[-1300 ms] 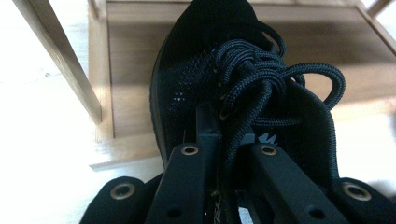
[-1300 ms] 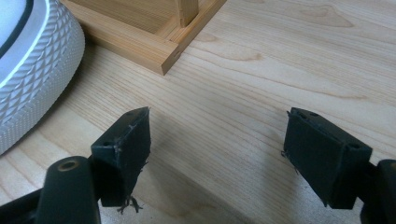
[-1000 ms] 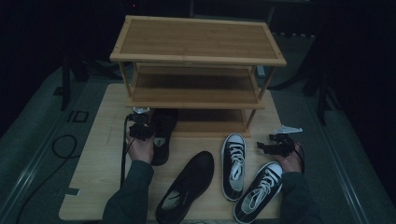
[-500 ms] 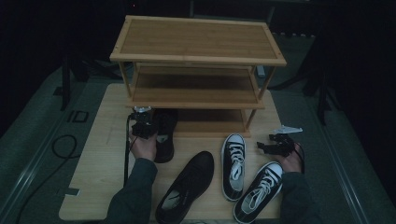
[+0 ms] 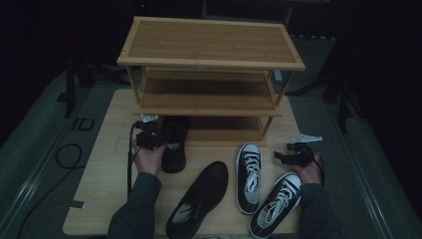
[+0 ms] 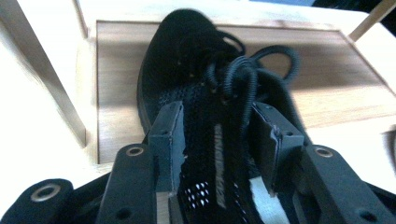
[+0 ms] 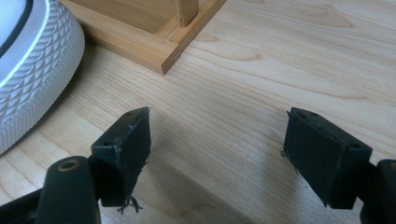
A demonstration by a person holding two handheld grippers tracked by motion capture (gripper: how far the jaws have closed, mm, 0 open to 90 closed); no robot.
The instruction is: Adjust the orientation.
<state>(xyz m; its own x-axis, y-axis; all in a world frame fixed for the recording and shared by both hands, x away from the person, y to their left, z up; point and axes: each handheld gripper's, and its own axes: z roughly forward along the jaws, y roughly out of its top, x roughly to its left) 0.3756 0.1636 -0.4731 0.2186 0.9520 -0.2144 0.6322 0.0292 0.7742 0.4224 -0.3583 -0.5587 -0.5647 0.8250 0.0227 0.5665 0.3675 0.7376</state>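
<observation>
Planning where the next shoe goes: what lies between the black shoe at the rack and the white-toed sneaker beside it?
In the high view, between the black shoe and sneaker lies the other black shoe, angled on the board.

The black shoe (image 6: 205, 107) is matt knit mesh with corded laces; the rack (image 5: 209, 97) and tabletop (image 7: 261, 70) are smooth, pale grained wood.

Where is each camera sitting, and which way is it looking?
High view: sits above the person's side, looking forward and down at the shoe rack; both forearms and the left tool and right tool show.
Left tool view: rides on the left tool, looking along its jaws, which have just been opening around the black shoe.
Right tool view: rides on the right tool, looking down at the wooden board between open jaws.
Shared: the high and left tool views both show the black shoe entering the rack's bottom shelf.
</observation>
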